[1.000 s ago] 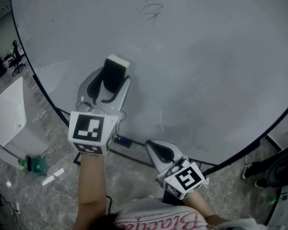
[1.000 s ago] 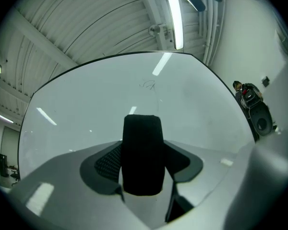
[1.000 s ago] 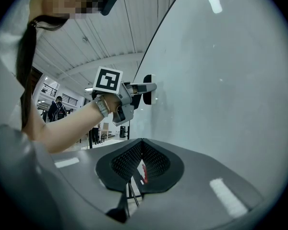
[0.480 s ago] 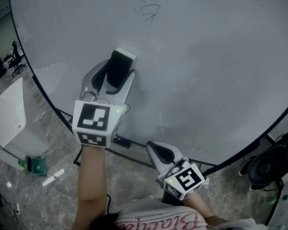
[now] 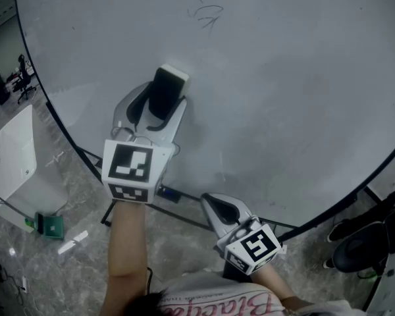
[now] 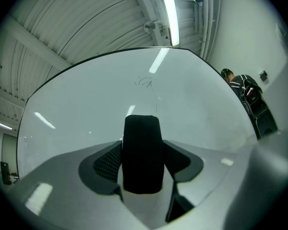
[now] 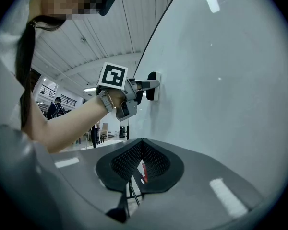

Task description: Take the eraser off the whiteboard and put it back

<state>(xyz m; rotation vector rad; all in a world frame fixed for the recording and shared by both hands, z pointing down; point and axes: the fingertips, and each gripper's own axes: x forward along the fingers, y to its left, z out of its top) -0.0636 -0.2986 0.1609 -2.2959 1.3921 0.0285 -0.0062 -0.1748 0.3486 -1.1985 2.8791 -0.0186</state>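
Observation:
The eraser (image 5: 168, 89), black felt on a white back, is pressed with its white side against the big whiteboard (image 5: 283, 78). My left gripper (image 5: 157, 105) is shut on it, one finger along each long side. In the left gripper view the eraser (image 6: 142, 152) stands upright between the pads and hides the board behind it. The right gripper view shows the left gripper (image 7: 149, 85) from the side, with the eraser (image 7: 153, 87) touching the board. My right gripper (image 5: 209, 203) hangs low by the board's bottom edge, shut and empty, its pads (image 7: 142, 162) meeting at the tip.
A faint scribble (image 5: 207, 15) marks the upper board. On the floor at left stand a white cabinet (image 5: 16, 163) and a small green item (image 5: 51, 227). A dark office chair (image 5: 375, 242) is at lower right. People stand far off (image 7: 55, 109).
My left gripper, with the eraser in it, has shifted slightly right and up along the board. The right gripper has kept still.

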